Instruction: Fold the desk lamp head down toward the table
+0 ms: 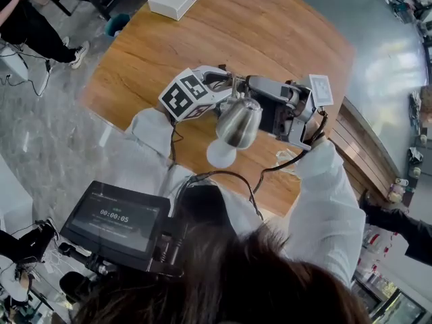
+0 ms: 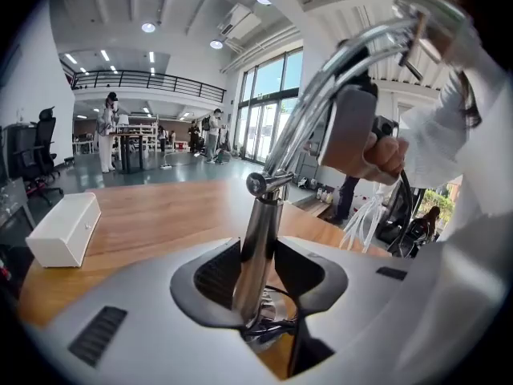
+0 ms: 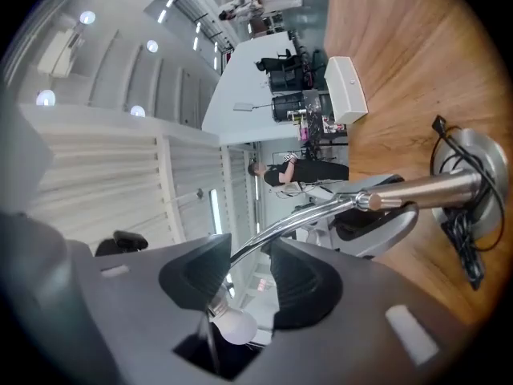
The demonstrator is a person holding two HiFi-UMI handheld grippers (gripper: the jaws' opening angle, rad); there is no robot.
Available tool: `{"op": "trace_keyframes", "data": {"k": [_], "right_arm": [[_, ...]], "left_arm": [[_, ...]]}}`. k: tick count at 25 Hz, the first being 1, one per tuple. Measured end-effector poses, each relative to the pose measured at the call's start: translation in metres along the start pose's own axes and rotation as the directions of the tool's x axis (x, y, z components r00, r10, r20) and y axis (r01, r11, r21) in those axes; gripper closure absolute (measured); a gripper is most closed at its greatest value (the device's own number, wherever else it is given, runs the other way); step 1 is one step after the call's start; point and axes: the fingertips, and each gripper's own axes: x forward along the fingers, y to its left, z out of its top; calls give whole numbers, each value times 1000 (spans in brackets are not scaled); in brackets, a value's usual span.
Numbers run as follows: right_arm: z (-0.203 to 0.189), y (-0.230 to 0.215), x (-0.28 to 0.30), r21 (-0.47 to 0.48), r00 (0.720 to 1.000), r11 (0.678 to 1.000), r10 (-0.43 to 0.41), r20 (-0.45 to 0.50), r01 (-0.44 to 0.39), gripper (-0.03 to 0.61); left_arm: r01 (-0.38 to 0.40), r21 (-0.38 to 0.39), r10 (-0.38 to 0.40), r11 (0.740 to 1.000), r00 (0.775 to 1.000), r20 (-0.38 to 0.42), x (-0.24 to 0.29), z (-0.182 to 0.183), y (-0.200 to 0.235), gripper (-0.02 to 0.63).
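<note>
Left hand-held gripper (image 2: 256, 273) is clenched on the post (image 2: 258, 223), between the joint (image 2: 266, 184) and the base (image 3: 481, 163). That's your anchor. Right hand-held gripper (image 3: 250, 283) is released: jaws apart, the curved arm (image 3: 298, 217) runs between the pads (image 3: 303, 287) untouched, and the bulb (image 3: 228, 325) sits just under them. The lamp head (image 1: 239, 121) hangs over the table (image 1: 270, 25) between your two grippers, bulb side down as far as I can judge. The base sits on the wood with its cord (image 3: 463, 243) beside it.

My read: the head looks mostly down, but I can't tell how close to the table it is. If it needs more travel:
- Close the right on the arm near the head end, not on the head or bulb. Chrome is slick, and the bulb likely won't take a squeeze.
- Push down slowly in an arc about the joint. Don't pull sideways, or you'd drag the base.
- Hold the left firm through the push so the post can't tip or spin.
- Mind the cord — don't let it catch under the base.

If it's low enough, back the right straight out along the arm so no pad clips it and lifts the head. Left lets go last.
</note>
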Motion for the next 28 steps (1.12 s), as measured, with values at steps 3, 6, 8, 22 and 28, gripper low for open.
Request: {"op": "trace_keyframes", "data": {"k": [3,6,8,22,28], "right_arm": [[-16,-7,1,-106,996,993,-66,-66,59,438],[-36,-25,0,-253,977,957,-176,-120,141,456],[-47,-42,-2,-343,955,917,-262,-136,203,470],[-64,-89,-14,-718,845,637,-518,-130,280,492],[-68,-104,-19,-856,777,452,-622,-101,250,497]], "left_arm": [[29,-52,-29,998,999,15,-1,-1,1,477],[44,-64,-43,997,999,14,-2,-2,2,476],[52,-70,-51,996,999,13,-3,-2,2,474],[84,-16,-83,996,996,18,-12,-3,-5,483],[114,26,-114,993,993,-15,-18,-5,-13,489]]}}
